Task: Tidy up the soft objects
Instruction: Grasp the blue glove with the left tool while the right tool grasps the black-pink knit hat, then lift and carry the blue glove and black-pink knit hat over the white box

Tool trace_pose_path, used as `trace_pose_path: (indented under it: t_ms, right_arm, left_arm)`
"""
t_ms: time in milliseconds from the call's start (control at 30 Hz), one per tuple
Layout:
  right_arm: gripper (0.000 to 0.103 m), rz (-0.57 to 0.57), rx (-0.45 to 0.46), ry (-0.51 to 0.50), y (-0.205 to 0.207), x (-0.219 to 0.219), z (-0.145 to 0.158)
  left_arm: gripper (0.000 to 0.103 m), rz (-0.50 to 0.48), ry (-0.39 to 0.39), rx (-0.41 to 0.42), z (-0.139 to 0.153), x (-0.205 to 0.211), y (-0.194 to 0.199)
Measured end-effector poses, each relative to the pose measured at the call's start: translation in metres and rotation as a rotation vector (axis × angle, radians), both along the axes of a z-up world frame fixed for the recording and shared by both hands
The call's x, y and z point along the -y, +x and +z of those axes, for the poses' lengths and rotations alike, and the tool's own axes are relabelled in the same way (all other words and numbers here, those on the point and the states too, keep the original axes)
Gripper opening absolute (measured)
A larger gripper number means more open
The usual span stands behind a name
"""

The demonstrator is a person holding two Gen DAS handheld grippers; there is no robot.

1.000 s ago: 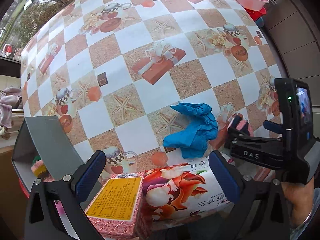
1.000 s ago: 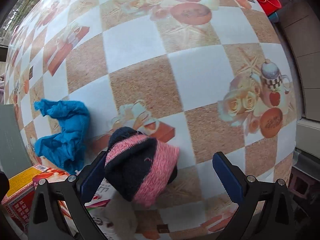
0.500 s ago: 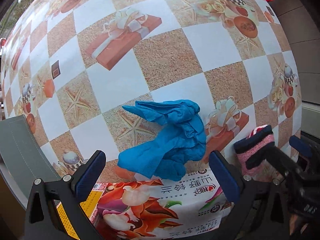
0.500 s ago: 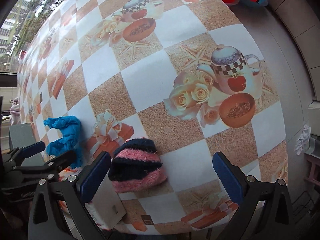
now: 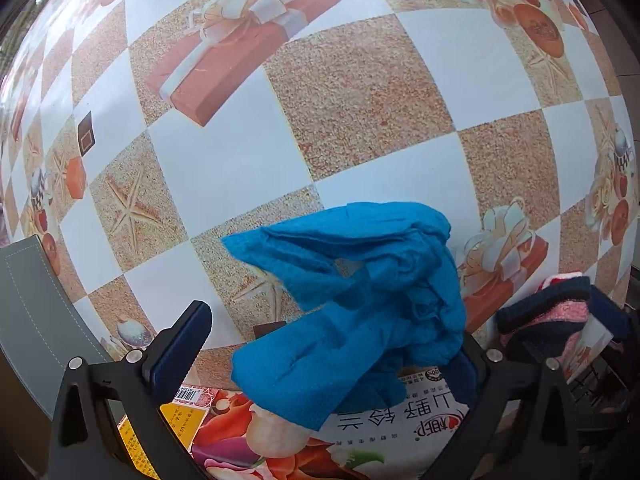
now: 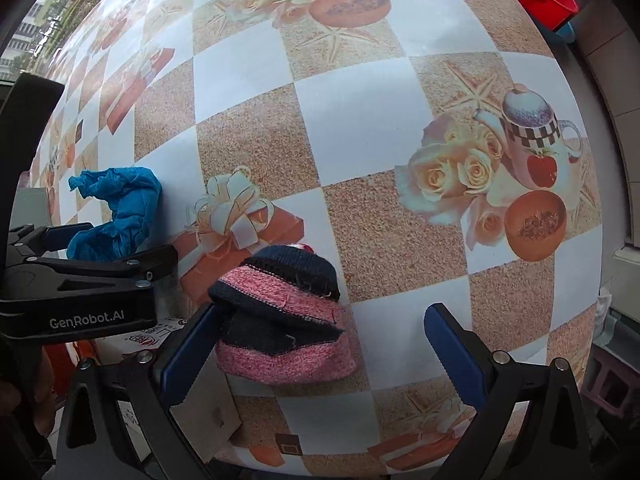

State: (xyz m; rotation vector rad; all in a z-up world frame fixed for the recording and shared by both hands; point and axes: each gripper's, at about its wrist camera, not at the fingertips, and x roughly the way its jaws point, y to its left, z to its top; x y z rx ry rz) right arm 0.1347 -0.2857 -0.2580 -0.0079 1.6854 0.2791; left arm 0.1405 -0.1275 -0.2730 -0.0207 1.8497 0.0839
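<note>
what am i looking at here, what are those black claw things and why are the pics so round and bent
Those are two hand-held grippers, one in each of a person's hands, each with a wide-angle camera looking along its two blue-padded fingers; that bends the picture. The left gripper hangs open around a crumpled blue cloth, pads not pressing it as far as I can see. The right gripper, jaws just closing, stands around a pink and navy knitted sock bundle without gripping it yet. Both lie on a checked printed tablecloth. A colourful printed carton sits by the near edge, the cloth draped partly over it.
</note>
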Motion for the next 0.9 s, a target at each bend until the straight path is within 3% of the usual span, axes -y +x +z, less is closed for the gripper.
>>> trace_pose_path:
  t_ms: [67, 100, 167, 233, 267, 300, 633, 733, 900]
  right_arm:
    - [0.059, -0.001, -0.012, 0.025, -0.002, -0.005, 0.001]
    - [0.05, 0.003, -0.016, 0.025, -0.004, -0.007, 0.001]
    - [0.042, 0.017, -0.013, 0.019, -0.005, -0.014, 0.0]
    - [0.039, 0.018, -0.015, 0.032, -0.007, -0.019, 0.002]
    - [0.039, 0.021, -0.014, 0.04, -0.01, -0.019, 0.004]
    - [0.039, 0.027, -0.012, 0.046, -0.009, -0.015, 0.009]
    - [0.039, 0.065, -0.04, 0.092, -0.037, -0.015, 0.015]
    - [0.037, 0.08, -0.036, 0.109, -0.04, -0.028, 0.016]
    - [0.037, 0.064, -0.025, 0.107, -0.024, -0.036, 0.021]
  left_arm:
    - [0.095, -0.001, -0.028, 0.009, 0.0, -0.002, 0.0]
    - [0.089, 0.0, -0.043, 0.013, 0.001, 0.0, -0.001]
    - [0.076, -0.006, -0.058, 0.034, 0.009, 0.002, 0.004]
    - [0.053, -0.026, -0.058, 0.059, 0.018, 0.007, 0.008]
    - [0.033, -0.034, -0.057, 0.063, 0.021, 0.007, 0.008]
    - [0.027, -0.032, -0.062, 0.064, 0.023, 0.006, 0.009]
    - [0.027, 0.047, -0.076, 0.137, 0.053, -0.029, 0.002]
    - [0.027, 0.061, -0.074, 0.157, 0.064, -0.021, 0.001]
    - [0.027, 0.089, -0.073, 0.191, 0.083, -0.026, -0.003]
